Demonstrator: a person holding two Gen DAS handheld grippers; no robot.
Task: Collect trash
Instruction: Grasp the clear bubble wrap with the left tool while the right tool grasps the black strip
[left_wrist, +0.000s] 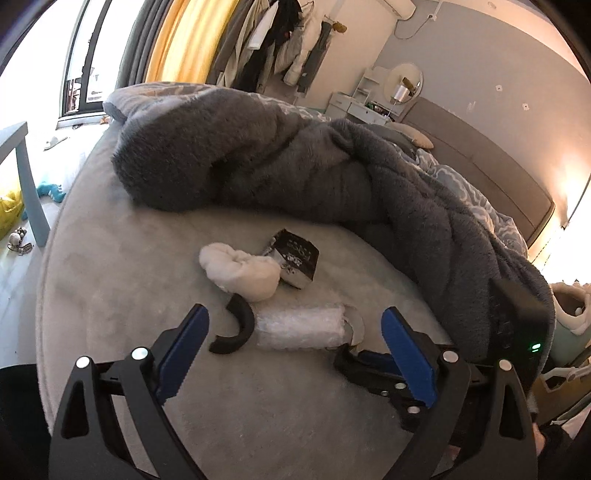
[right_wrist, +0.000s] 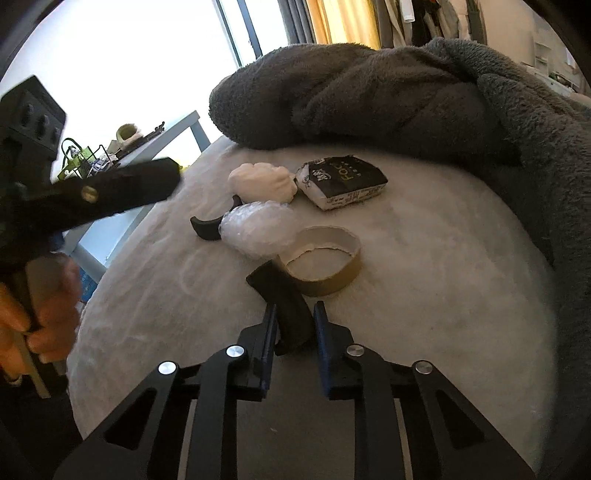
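Note:
On the pale bed sheet (right_wrist: 443, 295) lies a small heap of trash. In the right wrist view my right gripper (right_wrist: 295, 311) is shut on a black curved plastic piece (right_wrist: 286, 295) beside a cardboard tape ring (right_wrist: 332, 284). Beyond these lie a bubble-wrap roll (right_wrist: 258, 230), a second black curved piece (right_wrist: 205, 226), a white crumpled wad (right_wrist: 262, 181) and a black-and-white packet (right_wrist: 343, 181). My left gripper (left_wrist: 295, 326) hovers open, just short of the bubble-wrap roll (left_wrist: 299, 330) and the second black piece (left_wrist: 232, 328). The right gripper (left_wrist: 364, 363) shows low beside its right finger.
A thick grey fleece blanket (left_wrist: 258, 158) is bunched across the bed behind the trash and along the right side. A blue-grey table (left_wrist: 26, 177) stands off the bed's left edge, with toys on the floor. A hand (right_wrist: 44, 314) holds the left gripper's handle.

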